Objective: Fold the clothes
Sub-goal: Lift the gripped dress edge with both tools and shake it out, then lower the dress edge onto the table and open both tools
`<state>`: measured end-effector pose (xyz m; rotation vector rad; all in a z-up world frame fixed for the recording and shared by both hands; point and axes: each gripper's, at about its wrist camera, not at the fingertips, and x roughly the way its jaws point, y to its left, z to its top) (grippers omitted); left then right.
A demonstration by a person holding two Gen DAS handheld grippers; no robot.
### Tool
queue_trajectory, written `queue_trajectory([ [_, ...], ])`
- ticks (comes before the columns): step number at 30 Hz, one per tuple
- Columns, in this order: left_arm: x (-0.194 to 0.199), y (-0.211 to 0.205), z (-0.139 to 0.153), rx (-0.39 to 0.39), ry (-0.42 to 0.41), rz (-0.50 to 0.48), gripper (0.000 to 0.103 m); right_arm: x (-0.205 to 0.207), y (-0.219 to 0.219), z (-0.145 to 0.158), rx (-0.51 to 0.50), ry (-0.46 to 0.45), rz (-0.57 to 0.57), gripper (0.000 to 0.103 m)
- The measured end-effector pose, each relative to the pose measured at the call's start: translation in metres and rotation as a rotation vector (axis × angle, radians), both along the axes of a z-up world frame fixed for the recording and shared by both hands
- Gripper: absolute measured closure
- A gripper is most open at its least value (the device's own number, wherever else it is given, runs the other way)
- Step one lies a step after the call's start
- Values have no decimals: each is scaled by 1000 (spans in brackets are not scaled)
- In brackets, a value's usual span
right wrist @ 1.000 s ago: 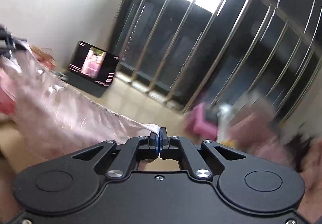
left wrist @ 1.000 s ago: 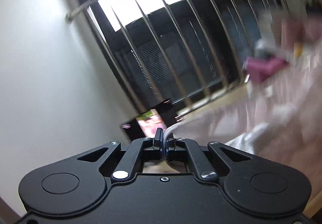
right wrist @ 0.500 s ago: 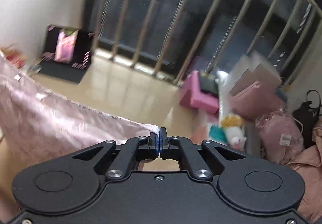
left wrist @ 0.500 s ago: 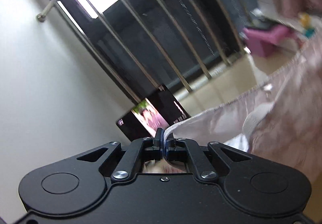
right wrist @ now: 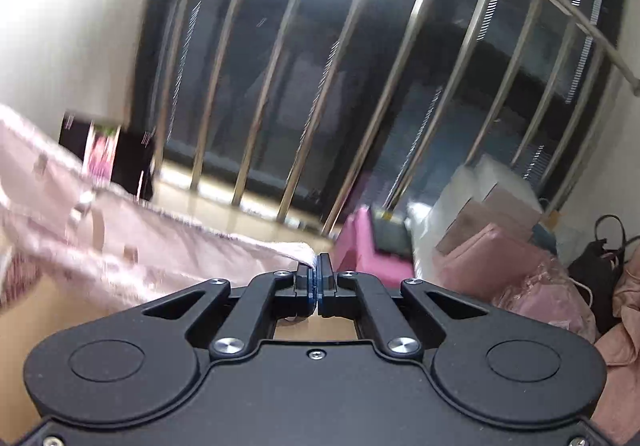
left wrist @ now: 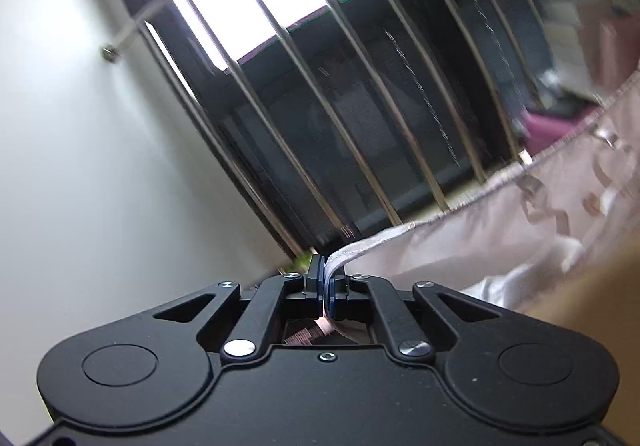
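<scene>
A pale pink satin garment (left wrist: pixel 520 213) with a small print hangs stretched between my two grippers, lifted in the air. My left gripper (left wrist: pixel 325 278) is shut on one edge of the garment, which runs off to the right. My right gripper (right wrist: pixel 318 274) is shut on the other edge of the same garment (right wrist: pixel 120 246), which runs off to the left. The lower part of the cloth is hidden behind the gripper bodies.
A metal window grille (right wrist: pixel 360 85) and white wall (left wrist: pixel 80 165) face me. A lit screen (right wrist: pixel 104 153) stands on the floor at the left. Pink boxes and bags (right wrist: pixel 500 246), a black bag (right wrist: pixel 604 258) and a pink stool (right wrist: pixel 368 246) are piled at the right.
Both grippers have tilted upward with the garment held; the views show more of the window and less of the floor. The cloth stays stretched between them.
</scene>
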<state>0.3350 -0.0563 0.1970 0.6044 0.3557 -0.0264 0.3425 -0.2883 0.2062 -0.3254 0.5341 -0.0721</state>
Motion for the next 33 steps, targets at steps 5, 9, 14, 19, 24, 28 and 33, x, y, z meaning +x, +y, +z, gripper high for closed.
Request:
queue_trajectory([
  [5, -45, 11, -109, 40, 177, -38, 100, -15, 5, -91, -15, 128, 31, 102],
  [9, -91, 16, -187, 43, 268, -46, 100, -56, 7, -174, 13, 178, 28, 102],
  [14, -132, 21, -243, 13, 296, -30, 100, -119, 8, -237, 106, 180, 9, 102],
  [19, -145, 25, -258, -20, 278, 2, 99, -155, 8, -265, 137, 129, -17, 99],
  [24, -146, 24, -262, -13, 255, 12, 99, -162, 0, -276, 231, 182, -39, 95],
  [28, -146, 23, -265, -16, 260, 19, 99, -166, -13, -277, 314, 194, -66, 78],
  [33, -153, 30, -253, -65, 232, -6, 84, -188, -23, -260, 402, 154, -35, 76],
])
